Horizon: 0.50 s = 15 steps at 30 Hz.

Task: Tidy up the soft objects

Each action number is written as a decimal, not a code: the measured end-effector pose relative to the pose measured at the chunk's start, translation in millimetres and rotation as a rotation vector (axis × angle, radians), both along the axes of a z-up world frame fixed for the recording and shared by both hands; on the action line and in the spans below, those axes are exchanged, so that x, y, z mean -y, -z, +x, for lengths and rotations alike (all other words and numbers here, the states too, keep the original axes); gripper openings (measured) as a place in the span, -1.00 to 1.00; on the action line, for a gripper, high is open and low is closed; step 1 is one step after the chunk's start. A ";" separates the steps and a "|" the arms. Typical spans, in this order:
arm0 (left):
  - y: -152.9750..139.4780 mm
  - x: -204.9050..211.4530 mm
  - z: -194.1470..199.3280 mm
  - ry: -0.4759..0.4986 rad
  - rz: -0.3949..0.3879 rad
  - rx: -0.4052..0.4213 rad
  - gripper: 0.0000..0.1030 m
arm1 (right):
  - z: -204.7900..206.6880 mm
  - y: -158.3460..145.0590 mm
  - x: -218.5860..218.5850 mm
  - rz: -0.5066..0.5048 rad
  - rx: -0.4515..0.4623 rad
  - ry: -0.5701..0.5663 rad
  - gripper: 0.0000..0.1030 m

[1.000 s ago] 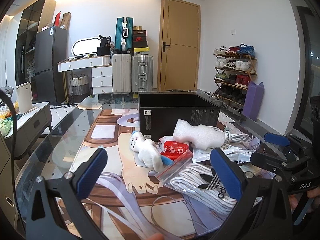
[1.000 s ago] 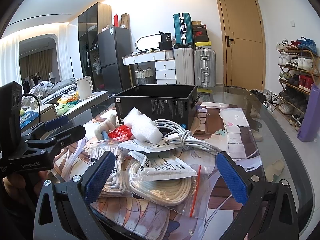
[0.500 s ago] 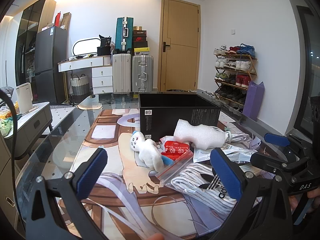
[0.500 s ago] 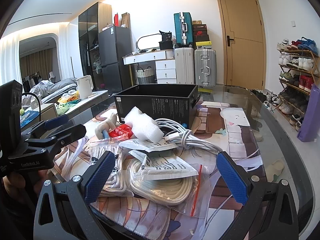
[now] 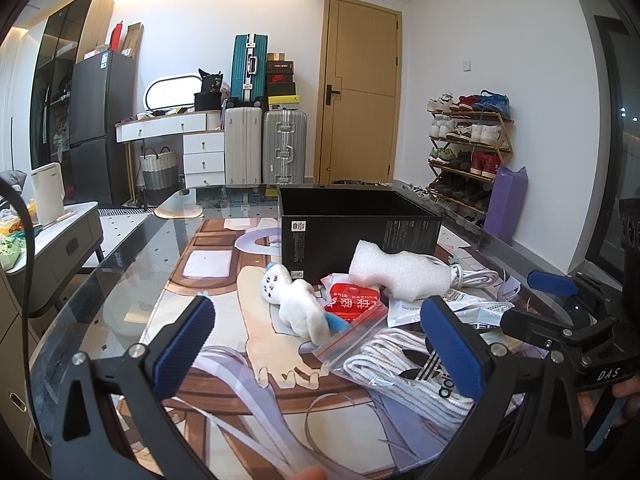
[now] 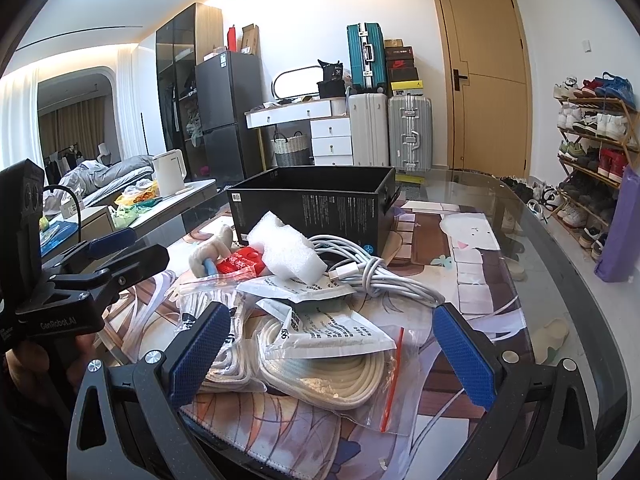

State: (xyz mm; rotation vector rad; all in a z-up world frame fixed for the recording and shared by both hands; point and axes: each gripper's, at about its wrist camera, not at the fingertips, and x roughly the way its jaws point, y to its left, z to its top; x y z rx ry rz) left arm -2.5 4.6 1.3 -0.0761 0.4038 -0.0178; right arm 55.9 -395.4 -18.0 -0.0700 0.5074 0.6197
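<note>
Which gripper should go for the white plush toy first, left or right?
Left, probably. The plush toy lies just ahead of the open left gripper. From the open right gripper, bagged cords and the foam block intervene.

"DAS" stands on the right hand-held gripper [image 5: 554, 304], "GenRobot.AI" on the left hand-held gripper [image 6: 120, 246], and the adidas logo on the bagged laces [image 5: 416, 376].

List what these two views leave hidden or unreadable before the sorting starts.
- Floor of the black box: both views, hidden by its own walls.
- Body of the plush toy: right wrist view, behind the foam block and red packet.
- Print on the white pouch: too small.
- Rope bundle: partly covered by that pouch.
</note>
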 end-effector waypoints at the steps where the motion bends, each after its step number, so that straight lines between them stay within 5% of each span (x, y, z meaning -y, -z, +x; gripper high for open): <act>1: -0.5 -0.2 0.5 0.000 -0.002 0.000 1.00 | 0.0 -0.1 0.0 -0.001 0.001 0.001 0.99; 15: -4.6 -4.0 -1.4 -0.013 0.020 0.044 1.00 | 3.3 1.1 0.9 -0.011 -0.020 0.006 0.99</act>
